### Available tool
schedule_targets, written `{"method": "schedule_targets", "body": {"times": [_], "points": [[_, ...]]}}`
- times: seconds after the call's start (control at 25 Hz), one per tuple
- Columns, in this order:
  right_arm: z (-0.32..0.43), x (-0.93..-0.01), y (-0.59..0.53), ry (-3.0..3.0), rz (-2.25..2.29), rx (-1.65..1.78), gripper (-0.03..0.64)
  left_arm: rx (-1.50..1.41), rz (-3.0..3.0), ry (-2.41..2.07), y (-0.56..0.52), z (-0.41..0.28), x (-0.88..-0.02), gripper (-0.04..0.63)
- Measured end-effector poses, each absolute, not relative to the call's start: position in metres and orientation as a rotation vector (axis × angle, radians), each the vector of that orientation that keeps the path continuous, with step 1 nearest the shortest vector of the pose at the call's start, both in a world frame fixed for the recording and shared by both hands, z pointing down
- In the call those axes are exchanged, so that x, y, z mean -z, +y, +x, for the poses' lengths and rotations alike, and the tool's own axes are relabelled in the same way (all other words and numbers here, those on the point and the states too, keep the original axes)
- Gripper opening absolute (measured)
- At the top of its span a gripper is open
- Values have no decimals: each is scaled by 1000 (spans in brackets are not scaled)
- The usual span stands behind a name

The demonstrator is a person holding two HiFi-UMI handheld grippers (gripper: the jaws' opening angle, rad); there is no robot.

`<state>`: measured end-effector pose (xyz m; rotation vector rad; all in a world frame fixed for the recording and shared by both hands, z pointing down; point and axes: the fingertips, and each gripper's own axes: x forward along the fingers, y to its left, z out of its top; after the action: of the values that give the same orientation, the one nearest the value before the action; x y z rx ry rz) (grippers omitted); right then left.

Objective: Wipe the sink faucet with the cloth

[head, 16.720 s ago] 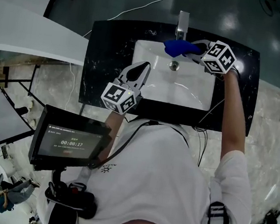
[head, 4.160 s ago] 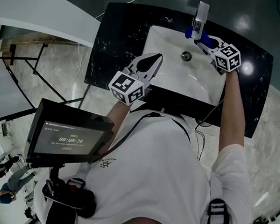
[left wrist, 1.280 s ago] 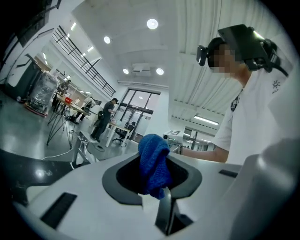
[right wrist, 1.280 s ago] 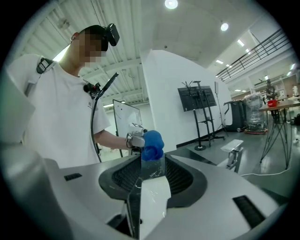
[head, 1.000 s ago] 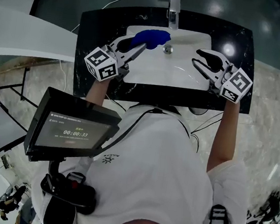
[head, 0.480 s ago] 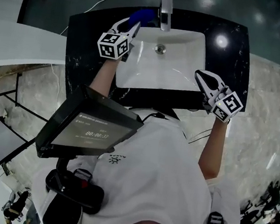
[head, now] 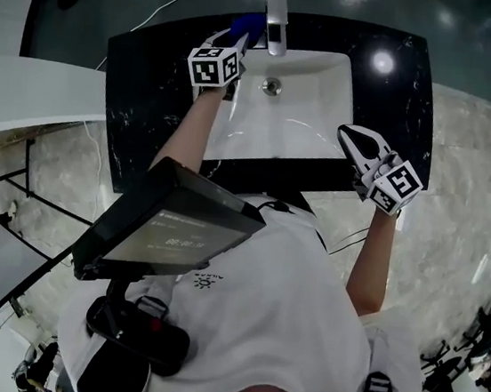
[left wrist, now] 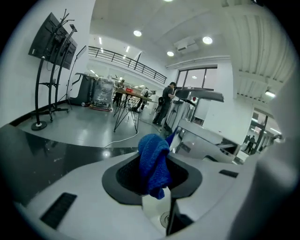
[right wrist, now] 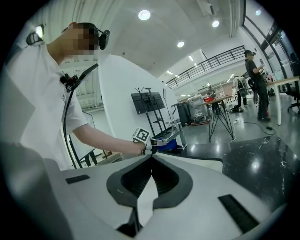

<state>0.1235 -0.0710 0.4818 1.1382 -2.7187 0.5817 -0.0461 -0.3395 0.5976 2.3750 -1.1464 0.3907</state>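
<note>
My left gripper (head: 235, 37) is shut on a bunched blue cloth (head: 244, 24) at the back left corner of the white sink (head: 323, 84), just left of the chrome faucet (head: 274, 20). In the left gripper view the cloth (left wrist: 154, 161) hangs between the jaws, with the faucet (left wrist: 197, 136) close behind on the right and the drain (left wrist: 165, 219) below. My right gripper (head: 345, 132) hovers at the sink's front right edge, shut with nothing in it. Its jaws meet in the right gripper view (right wrist: 151, 158), which looks across at the left gripper's marker cube (right wrist: 140, 135).
The sink is set in a black marble counter (head: 142, 96). A tablet (head: 177, 235) juts out from the person's chest on the left. Behind the faucet lie a shiny grey floor with a white cable (left wrist: 117, 139), a tripod table (left wrist: 125, 112) and people standing far off.
The left gripper carried the cloth from over the basin up and back to the faucet's left side. The right gripper drew back toward the sink's front right edge and closed its jaws.
</note>
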Motion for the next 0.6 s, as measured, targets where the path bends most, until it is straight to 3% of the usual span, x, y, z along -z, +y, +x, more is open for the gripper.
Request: {"method": "schedule_targets", "body": {"times": [0.2,0.6], "points": [[123,-480,-70,-2738,1141,-578,5,-248,2355,-1013,-341,-28,-587,103],[119,-476,-75,-2785,1092,-557,5,108,2482,-789,-341,-25,-476,103]]}}
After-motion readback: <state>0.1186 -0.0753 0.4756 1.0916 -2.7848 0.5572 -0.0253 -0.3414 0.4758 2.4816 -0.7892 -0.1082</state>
